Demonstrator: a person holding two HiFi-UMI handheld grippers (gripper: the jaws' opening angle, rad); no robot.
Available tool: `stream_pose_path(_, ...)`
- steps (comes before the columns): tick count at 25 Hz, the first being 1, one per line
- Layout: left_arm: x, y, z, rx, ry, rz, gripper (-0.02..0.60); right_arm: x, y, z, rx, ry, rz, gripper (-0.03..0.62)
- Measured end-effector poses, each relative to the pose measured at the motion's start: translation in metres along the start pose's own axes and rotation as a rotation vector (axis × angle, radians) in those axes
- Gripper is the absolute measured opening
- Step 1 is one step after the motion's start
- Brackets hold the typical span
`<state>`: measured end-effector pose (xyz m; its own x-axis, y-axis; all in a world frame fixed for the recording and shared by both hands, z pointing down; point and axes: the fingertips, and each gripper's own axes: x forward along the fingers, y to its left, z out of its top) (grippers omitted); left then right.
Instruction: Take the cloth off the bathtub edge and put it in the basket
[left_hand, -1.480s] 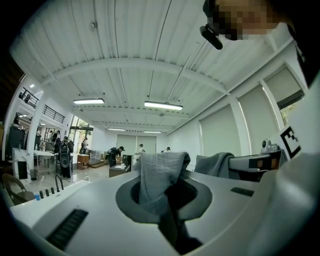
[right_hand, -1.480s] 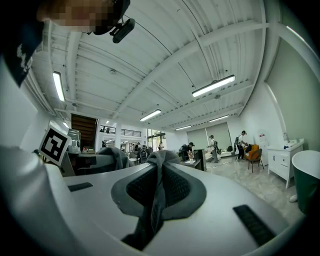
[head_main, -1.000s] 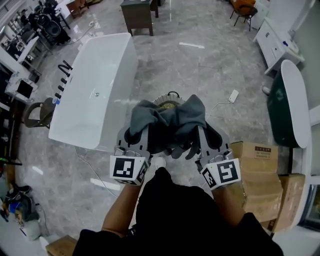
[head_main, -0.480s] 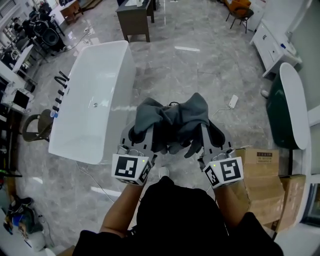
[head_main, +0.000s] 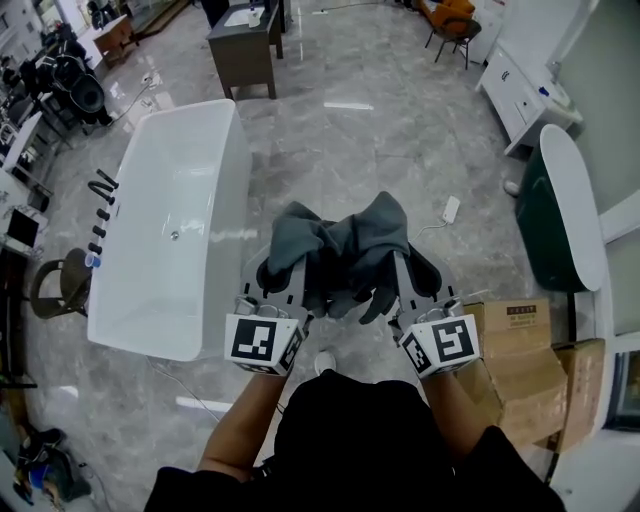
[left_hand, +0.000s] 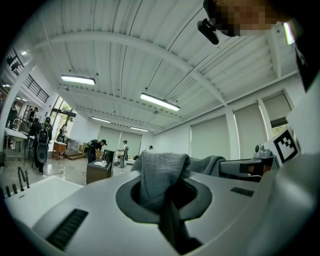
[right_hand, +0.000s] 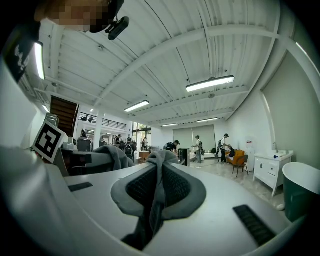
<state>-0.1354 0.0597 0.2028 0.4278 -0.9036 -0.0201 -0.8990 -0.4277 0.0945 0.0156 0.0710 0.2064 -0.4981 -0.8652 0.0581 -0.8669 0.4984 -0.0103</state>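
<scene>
A dark grey cloth (head_main: 340, 250) hangs bunched in the air in front of me, held up from both sides. My left gripper (head_main: 285, 278) is shut on its left part and my right gripper (head_main: 400, 275) on its right part. In the left gripper view a fold of the cloth (left_hand: 161, 172) is pinched between the jaws. In the right gripper view a thinner fold of the cloth (right_hand: 159, 167) runs through the closed jaws. The white bathtub (head_main: 170, 230) lies to my left on the marble floor. No basket shows in any view now.
A dark green tub (head_main: 565, 210) with a white rim stands at the right, with cardboard boxes (head_main: 520, 360) near my right arm. A dark desk (head_main: 245, 40) is at the back, a power strip (head_main: 450, 209) lies on the floor, and a chair (head_main: 60, 285) sits left of the white tub. People stand far off.
Both grippers keep their hold on the cloth. The tub has slid left in the view, and the basket rim seen under the cloth a second ago is now hidden.
</scene>
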Motion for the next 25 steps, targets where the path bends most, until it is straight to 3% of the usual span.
stream_pose_path(12, 0.023, 0.007, 0.012, 0.024, -0.026, 0.003, 0.043, 0.027, -0.012, 0.028, -0.027, -0.060, 0.024, 0.041)
stream_pose_path(19, 0.047, 0.008, 0.024, 0.070, -0.036, 0.034, 0.043, 0.046, -0.028, 0.042, 0.015, -0.101, 0.074, 0.041)
stream_pose_path(25, 0.074, 0.014, 0.028, 0.061, -0.034, 0.044, 0.043, 0.066, -0.045, 0.047, 0.045, -0.111, 0.107, 0.041)
